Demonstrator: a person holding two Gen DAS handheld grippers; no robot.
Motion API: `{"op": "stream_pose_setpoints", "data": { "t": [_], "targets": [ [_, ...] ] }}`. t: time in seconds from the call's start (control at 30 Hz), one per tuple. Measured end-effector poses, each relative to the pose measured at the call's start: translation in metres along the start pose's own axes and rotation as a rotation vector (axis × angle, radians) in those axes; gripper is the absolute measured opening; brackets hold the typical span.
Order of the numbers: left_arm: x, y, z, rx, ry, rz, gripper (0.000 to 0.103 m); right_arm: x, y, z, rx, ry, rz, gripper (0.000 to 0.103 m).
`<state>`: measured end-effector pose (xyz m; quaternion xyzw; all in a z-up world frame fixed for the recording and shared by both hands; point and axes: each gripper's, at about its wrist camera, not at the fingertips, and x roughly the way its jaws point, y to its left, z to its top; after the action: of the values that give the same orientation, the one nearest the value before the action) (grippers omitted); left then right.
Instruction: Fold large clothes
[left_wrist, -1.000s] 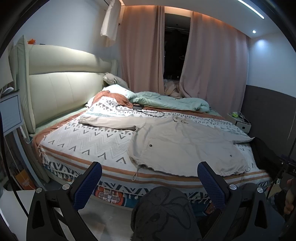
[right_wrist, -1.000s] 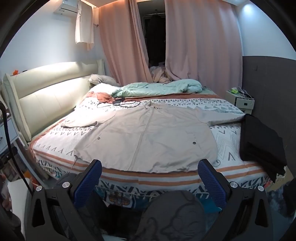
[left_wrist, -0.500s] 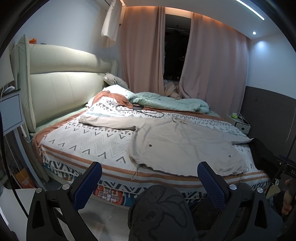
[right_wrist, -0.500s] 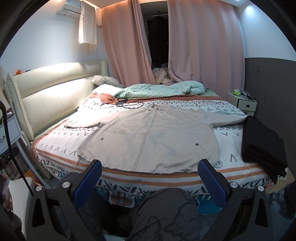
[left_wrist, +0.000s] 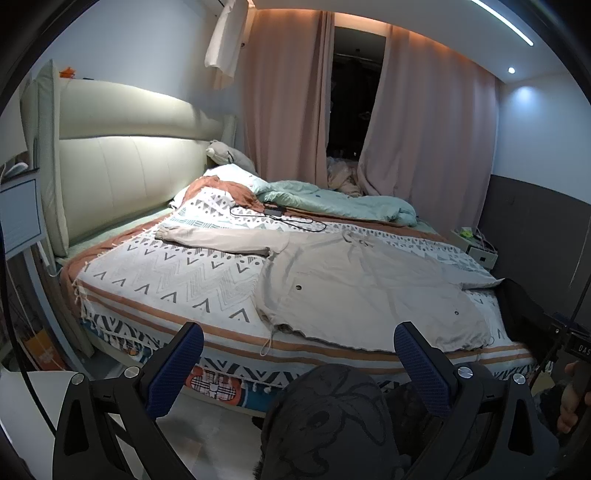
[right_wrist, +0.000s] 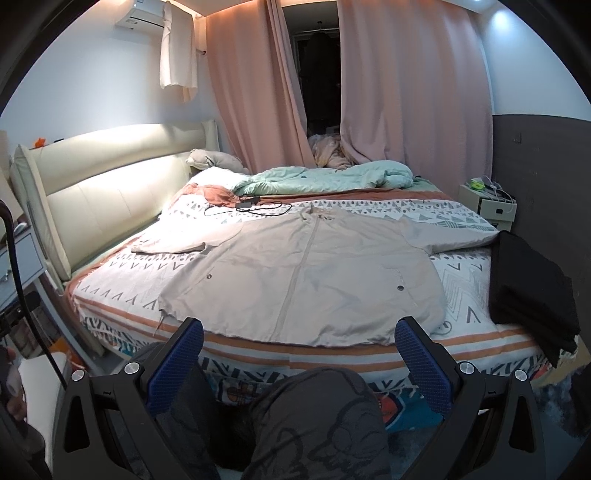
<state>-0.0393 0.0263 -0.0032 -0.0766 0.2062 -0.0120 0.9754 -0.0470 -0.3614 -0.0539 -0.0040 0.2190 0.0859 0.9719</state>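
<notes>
A large beige jacket (left_wrist: 354, 284) lies spread flat, front up, on the patterned bed (left_wrist: 159, 269), sleeves stretched out to both sides. It also shows in the right wrist view (right_wrist: 306, 273), hem toward me. My left gripper (left_wrist: 295, 354) is open and empty, held off the bed's near edge, short of the hem. My right gripper (right_wrist: 299, 350) is open and empty, also in front of the near edge, centred on the jacket's hem.
A folded black garment (right_wrist: 532, 280) lies at the bed's right edge. A mint duvet (right_wrist: 325, 177) and a black cable (right_wrist: 255, 208) lie at the far side. A padded headboard (right_wrist: 99, 199) stands left, a nightstand (right_wrist: 487, 206) right. My clothed knee (left_wrist: 332, 417) is below.
Both views have drawn back and risen slightly from the bed. The jacket has not moved and both grippers stay open.
</notes>
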Motion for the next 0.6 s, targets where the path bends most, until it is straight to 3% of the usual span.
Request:
{"op": "stream_pose_setpoints", "data": {
  "t": [0.6],
  "targets": [
    [-0.0066,0.0002,0.0004,0.025,-0.018,0.014,0.103,-0.0007,0.0022,0.0,0.004,-0.015,0.016,0.103]
  ]
}}
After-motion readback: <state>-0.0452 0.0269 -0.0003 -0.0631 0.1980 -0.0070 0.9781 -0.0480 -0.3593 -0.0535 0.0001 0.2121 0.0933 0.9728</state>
